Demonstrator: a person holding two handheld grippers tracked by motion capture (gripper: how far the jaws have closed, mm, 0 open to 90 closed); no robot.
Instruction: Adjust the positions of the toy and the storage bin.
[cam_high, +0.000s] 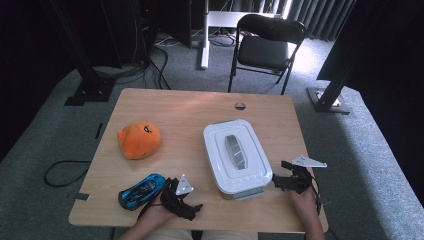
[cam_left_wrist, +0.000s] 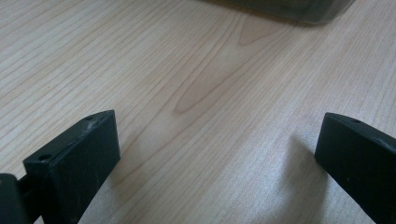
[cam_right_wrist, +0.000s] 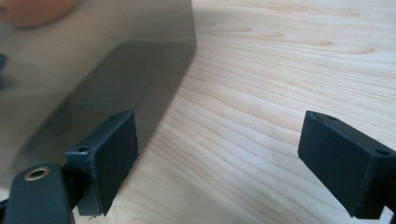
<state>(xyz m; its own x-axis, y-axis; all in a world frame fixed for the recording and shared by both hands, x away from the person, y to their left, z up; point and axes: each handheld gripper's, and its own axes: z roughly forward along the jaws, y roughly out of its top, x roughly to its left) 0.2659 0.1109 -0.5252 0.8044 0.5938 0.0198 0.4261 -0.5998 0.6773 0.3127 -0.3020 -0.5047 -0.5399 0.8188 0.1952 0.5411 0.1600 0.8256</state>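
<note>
Pale wood grain is being shown under both grippers, each resting low at the near edge of the desk (cam_high: 150, 107). The left gripper (cam_high: 176, 196) is being held with jaws wide apart over bare wood, just right of the blue toy car (cam_high: 141, 191). The right gripper (cam_high: 289, 181) is also being held spread and empty, just beside the near right corner of the lidded box (cam_high: 236, 154).

Step judged: an opening stance, nothing being gripped yet; the box is likely being approached first. The next move is calling for the right gripper to be brought onto the latch or lid edge while the box is being steadied.

The box is sitting right of centre: white lid, grey handle on top, smoky see-through wall (cam_right_wrist: 88, 70) in the right gripper view. An orange plush toy (cam_high: 139, 140) is lying well apart, at left.
</note>
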